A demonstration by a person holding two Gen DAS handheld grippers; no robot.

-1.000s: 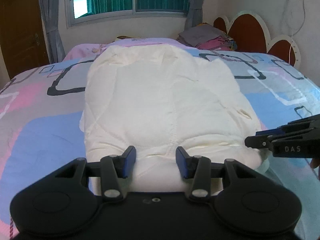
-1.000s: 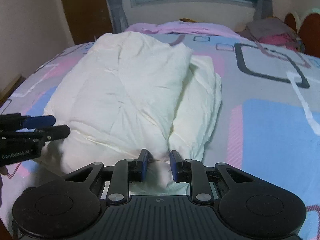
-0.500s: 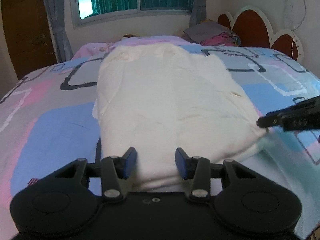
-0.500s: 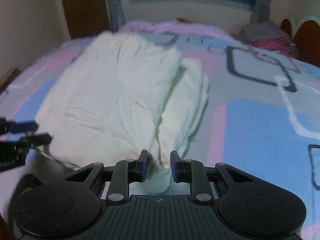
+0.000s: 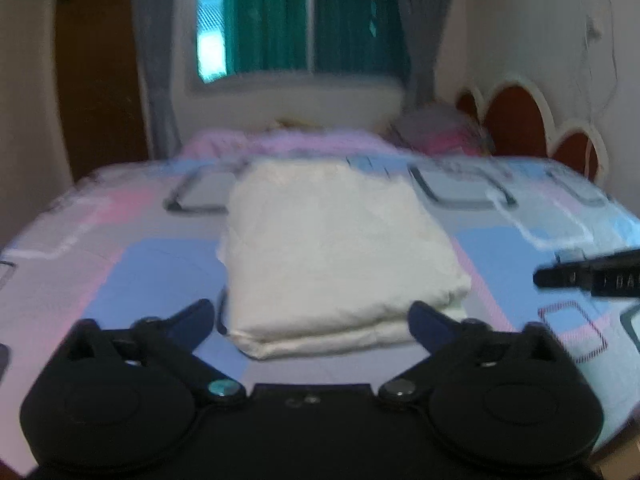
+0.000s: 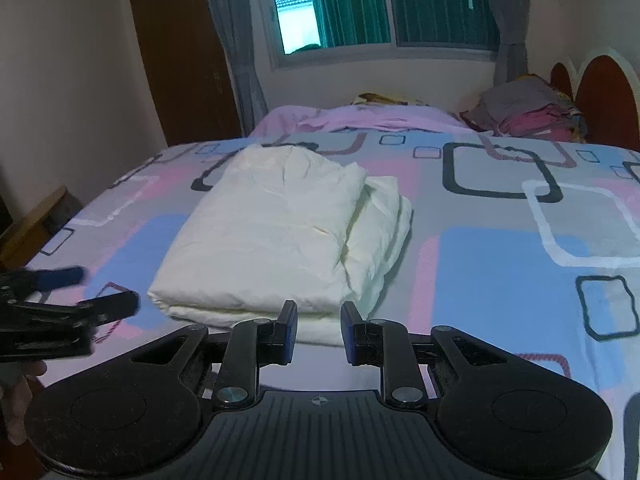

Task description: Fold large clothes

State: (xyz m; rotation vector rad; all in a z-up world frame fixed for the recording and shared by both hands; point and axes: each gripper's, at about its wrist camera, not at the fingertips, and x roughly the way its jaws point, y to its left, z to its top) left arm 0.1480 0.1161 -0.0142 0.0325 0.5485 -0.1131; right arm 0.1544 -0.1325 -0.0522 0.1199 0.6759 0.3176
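Note:
A folded cream-white garment (image 5: 332, 248) lies flat on the bed, seen also in the right wrist view as the garment (image 6: 272, 232) with a second folded layer sticking out on its right side. My left gripper (image 5: 310, 318) hangs just in front of its near edge, jaws opening wide, nothing between them. My right gripper (image 6: 319, 330) is also opening, its blue pads apart in front of the garment's near corner and clear of the cloth. Each gripper shows in the other's view: the right gripper (image 5: 584, 276) at the right edge, the left gripper (image 6: 80, 292) at the left.
The bed (image 6: 500, 264) has a cover patterned in pink, blue and grey squares. A pile of clothes (image 6: 524, 110) sits at the far right by the red headboard (image 6: 600, 96). A window with green curtains (image 6: 384, 4) and a brown door (image 6: 180, 48) lie beyond.
Both grippers let go of the garment's near edge, opened, and pulled back and up. The garment has settled flat on the bed, farther from both cameras.

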